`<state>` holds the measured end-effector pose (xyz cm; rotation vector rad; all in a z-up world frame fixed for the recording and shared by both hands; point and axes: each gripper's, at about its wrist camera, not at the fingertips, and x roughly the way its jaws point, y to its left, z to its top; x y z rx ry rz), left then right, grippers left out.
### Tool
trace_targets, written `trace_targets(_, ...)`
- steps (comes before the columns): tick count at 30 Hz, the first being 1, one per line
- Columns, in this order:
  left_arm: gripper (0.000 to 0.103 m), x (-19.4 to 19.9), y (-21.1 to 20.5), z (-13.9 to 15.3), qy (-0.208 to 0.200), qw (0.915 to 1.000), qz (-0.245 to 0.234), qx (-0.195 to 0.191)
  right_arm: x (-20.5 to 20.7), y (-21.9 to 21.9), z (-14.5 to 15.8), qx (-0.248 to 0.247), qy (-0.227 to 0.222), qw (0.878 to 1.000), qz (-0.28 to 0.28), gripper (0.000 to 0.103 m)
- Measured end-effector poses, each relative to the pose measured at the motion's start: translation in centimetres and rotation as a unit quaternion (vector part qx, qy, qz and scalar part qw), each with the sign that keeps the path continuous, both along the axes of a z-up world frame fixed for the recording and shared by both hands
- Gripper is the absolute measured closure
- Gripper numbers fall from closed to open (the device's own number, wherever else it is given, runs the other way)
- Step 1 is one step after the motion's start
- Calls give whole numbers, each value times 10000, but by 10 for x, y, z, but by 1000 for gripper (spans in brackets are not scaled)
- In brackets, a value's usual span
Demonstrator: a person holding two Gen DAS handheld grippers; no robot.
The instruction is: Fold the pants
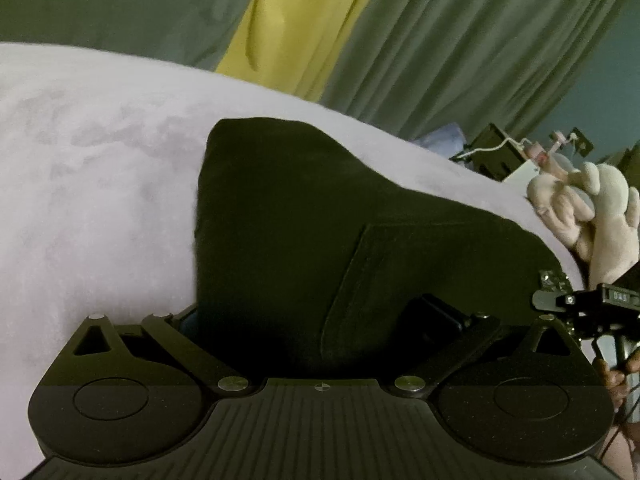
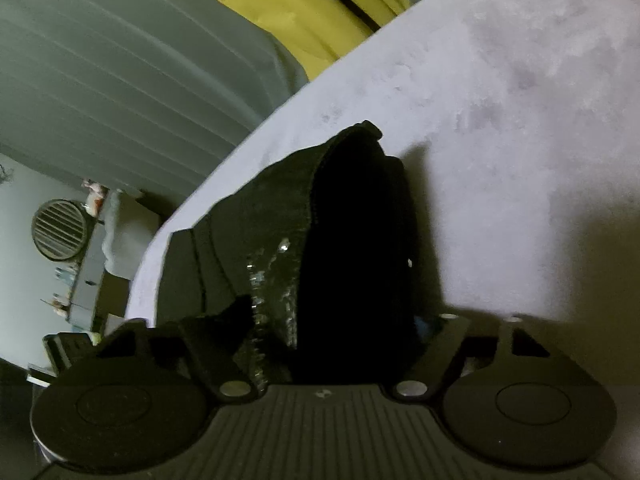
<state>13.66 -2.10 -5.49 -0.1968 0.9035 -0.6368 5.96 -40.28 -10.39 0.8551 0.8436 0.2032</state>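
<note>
Black pants (image 1: 304, 220) lie bunched on a pale lilac bed cover (image 1: 100, 184). In the left wrist view a back pocket faces the camera and the cloth runs down between the jaws of my left gripper (image 1: 320, 332), which is shut on it. In the right wrist view the pants (image 2: 280, 232) show a waistband with shiny sequins, and my right gripper (image 2: 332, 344) is shut on that edge. The fingertips of both grippers are hidden under the cloth. The right gripper also shows at the right edge of the left wrist view (image 1: 576, 304), at the pants' sequinned corner.
Green and yellow curtains (image 1: 440, 40) hang behind the bed. A pale plush toy (image 1: 592, 216) lies at the bed's right edge, with black boxes and cables behind it. In the right wrist view a round fan (image 2: 60, 230) and shelves stand at the left beyond the bed cover (image 2: 500, 140).
</note>
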Motion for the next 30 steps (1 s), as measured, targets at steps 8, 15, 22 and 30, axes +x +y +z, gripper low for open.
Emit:
trace_targets(8, 0, 9, -2, -6, 119, 9999, 112, -24, 14, -6, -10, 242, 82, 9997, 56, 26)
trace_targets(15, 13, -1, -14, 13, -162, 9993, 289, 163, -2, 22, 27, -966, -309, 9948, 52, 52)
trace_targets(22, 26, 13, -21, 40, -395, 9982, 437, -63, -7, 23, 61, -1204, -698, 9903, -11, 59)
trace_targets(30, 7, 45, -45, 59, -683, 9848, 1513, 504, 23, 6, 97, -2219, -957, 9693, -450, 38)
